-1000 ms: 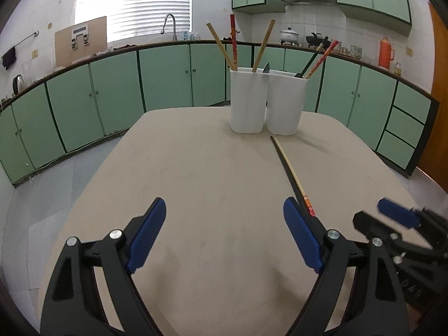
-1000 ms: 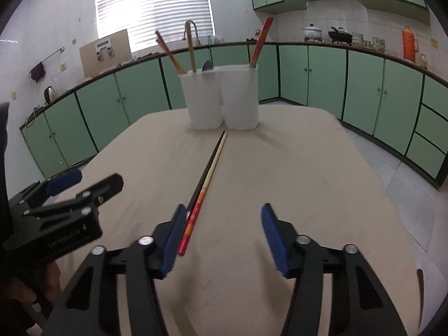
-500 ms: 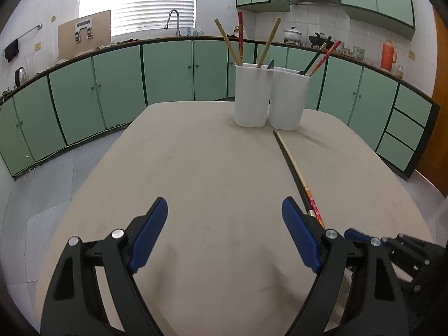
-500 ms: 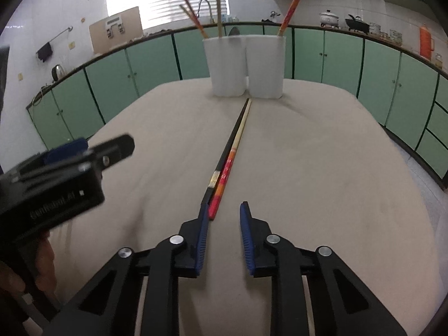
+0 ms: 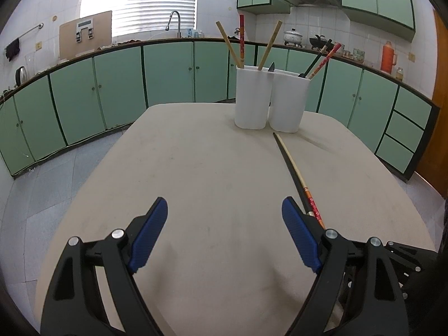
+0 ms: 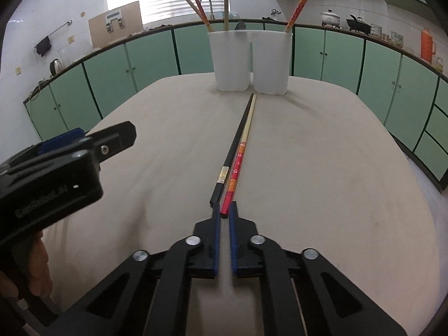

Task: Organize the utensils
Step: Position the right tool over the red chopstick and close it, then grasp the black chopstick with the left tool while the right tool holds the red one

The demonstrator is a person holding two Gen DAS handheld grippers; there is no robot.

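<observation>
Change: the right tongs (image 6: 224,210), wide apart a second ago, are closing on the near end of the red chopstick (image 6: 236,169).
Black chopstick (image 6: 233,151): just left of them, on the counter (image 6: 322,168).
Left tongs (image 5: 224,235): apart, empty.
Unclear: whether the pads press the tip.

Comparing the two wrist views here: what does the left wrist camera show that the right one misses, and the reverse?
Left wrist only: the left gripper from behind, jaws wide over bare table, and a black utensil in the right-hand cup.

Right wrist only: the right gripper closing on the near end of the red chopstick, with the black chopstick just outside the jaws.

Both: the two white cups and the chopstick pair.
</observation>
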